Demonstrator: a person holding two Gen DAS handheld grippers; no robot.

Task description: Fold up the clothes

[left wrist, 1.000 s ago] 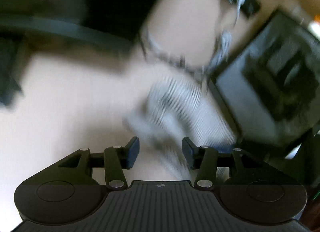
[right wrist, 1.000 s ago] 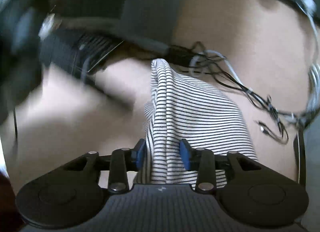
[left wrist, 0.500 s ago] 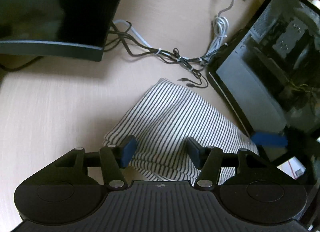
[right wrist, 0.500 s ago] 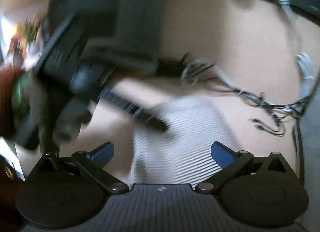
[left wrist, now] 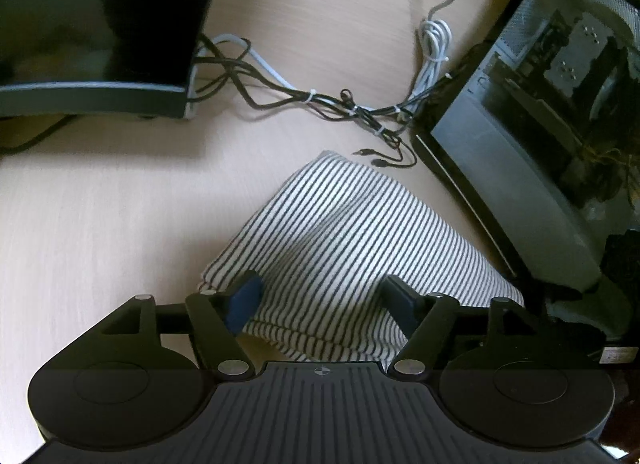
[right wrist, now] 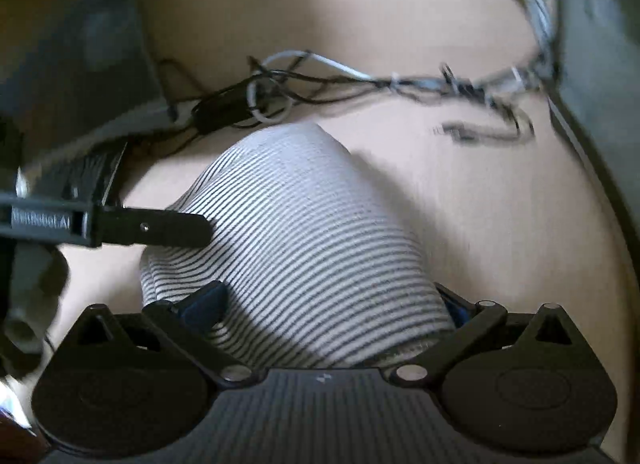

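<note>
**Ana:** Left wrist view first, biggest things down. What fills it?

**Ben:** A pale wooden desk [left wrist: 100, 223] underlies everything. On its right stands a dark computer case [left wrist: 540, 151] with a glass side, and at upper left a black monitor [left wrist: 92, 23] on the desk. Between them runs a tangle of black and white cables [left wrist: 352, 107].

**Ana:** And the clothing?

**Ben:** A folded striped garment [left wrist: 344, 232], white with thin dark stripes, lies flat on the desk in front of the cables, its right edge near the case. Its far corner almost reaches two loose plugs.

**Ana:** Left gripper?

**Ben:** The left gripper [left wrist: 322, 296] hangs over the garment's near edge with its jaws apart; they have just been widening. Cloth lies between and under the blue pads [left wrist: 244, 302], but they do not pinch it, so it is released.

**Ana:** Right wrist view?

**Ben:** Blurred. The same garment [right wrist: 304, 232] mounds up on the desk [right wrist: 500, 223], cables [right wrist: 360, 83] beyond it. The right gripper [right wrist: 332, 304] is spread to its widest, having just opened, one pad at each side of the fold, gripping nothing. One finger of the left gripper [right wrist: 160, 229] reaches in from the left, its tip at the cloth's edge.
</note>
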